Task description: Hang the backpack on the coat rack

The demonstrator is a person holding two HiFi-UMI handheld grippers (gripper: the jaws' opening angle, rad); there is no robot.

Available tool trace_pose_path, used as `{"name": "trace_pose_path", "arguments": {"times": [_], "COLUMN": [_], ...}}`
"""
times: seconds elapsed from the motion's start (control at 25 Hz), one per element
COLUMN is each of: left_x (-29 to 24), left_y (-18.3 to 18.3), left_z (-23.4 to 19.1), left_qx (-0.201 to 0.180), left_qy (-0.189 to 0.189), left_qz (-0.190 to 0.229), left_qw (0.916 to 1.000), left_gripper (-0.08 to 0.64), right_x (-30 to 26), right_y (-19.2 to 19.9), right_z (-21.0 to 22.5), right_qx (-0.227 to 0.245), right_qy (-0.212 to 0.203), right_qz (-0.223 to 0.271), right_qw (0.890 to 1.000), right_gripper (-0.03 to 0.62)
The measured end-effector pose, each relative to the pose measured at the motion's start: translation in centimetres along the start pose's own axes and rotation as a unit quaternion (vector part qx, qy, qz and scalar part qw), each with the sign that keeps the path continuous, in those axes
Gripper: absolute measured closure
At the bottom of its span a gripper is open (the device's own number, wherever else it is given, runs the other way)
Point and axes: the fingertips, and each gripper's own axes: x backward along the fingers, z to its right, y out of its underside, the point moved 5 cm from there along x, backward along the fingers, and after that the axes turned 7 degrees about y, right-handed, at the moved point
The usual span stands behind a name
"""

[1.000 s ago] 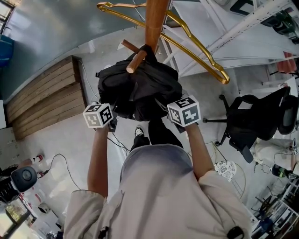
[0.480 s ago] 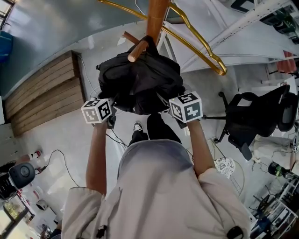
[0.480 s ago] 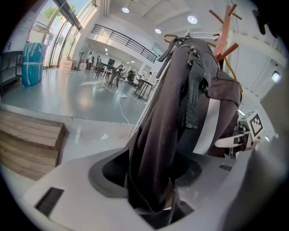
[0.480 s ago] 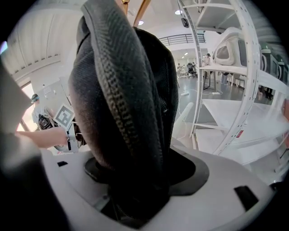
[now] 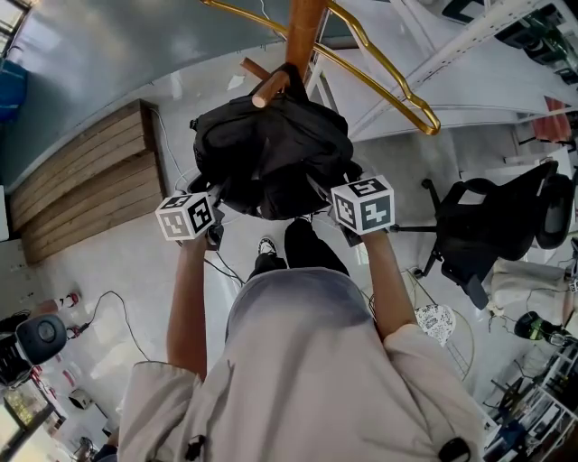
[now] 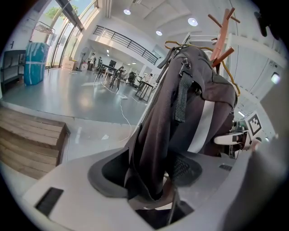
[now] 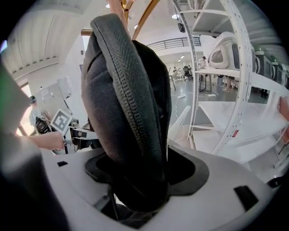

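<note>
The black backpack (image 5: 271,153) hangs by its top loop from a wooden peg (image 5: 269,90) of the coat rack pole (image 5: 302,27). My left gripper (image 5: 213,204) is at its lower left edge and my right gripper (image 5: 347,186) at its lower right edge. In the left gripper view a fold of the backpack (image 6: 180,113) still lies between the jaws of the left gripper (image 6: 149,177), with a gap on one side. In the right gripper view the zipped edge of the backpack (image 7: 126,103) stands between the spread jaws of the right gripper (image 7: 140,177). Both pairs of jaws have just been opening.
A gold hanger (image 5: 388,81) hangs from the rack above right. A wooden platform (image 5: 81,189) lies on the floor at left, and a black office chair (image 5: 488,235) stands at right. White frames (image 5: 470,45) stand behind, and cables (image 5: 126,316) run across the floor.
Both grippers' marker cubes have drawn slightly back and outward from the backpack. The backpack stays hanging from the peg.
</note>
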Motion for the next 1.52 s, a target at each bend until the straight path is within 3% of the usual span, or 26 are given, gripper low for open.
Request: {"name": "trace_pose_path", "arguments": {"times": [0.44, 0.6, 0.72, 0.96, 1.52], "left_x": [3.2, 3.9, 4.5, 5.7, 10.1], "left_y": [0.6, 1.2, 1.5, 1.7, 0.7], "left_z": [-0.4, 0.2, 1.0, 2.5, 7.5], "left_qx": [0.022, 0.021, 0.014, 0.006, -0.036], "left_qy": [-0.03, -0.021, -0.003, 0.037, 0.057], "left_qz": [0.057, 0.06, 0.066, 0.062, 0.122], "left_qw": [0.9977, 0.9978, 0.9977, 0.9974, 0.9903], "left_gripper": [0.334, 0.339, 0.396, 0.418, 0.48], "right_x": [1.8, 2.5, 3.1, 4.3, 8.9], "right_y": [0.7, 0.9, 1.2, 1.5, 2.4], "right_z": [-1.2, -1.5, -1.8, -2.7, -4.6], "right_qx": [-0.03, -0.044, -0.059, -0.054, -0.048], "right_qy": [0.01, 0.013, 0.011, 0.02, 0.006], "right_qz": [0.027, 0.035, 0.041, 0.045, 0.082], "right_qw": [0.999, 0.998, 0.997, 0.997, 0.996], "right_gripper": [0.291, 0.293, 0.293, 0.297, 0.422]}}
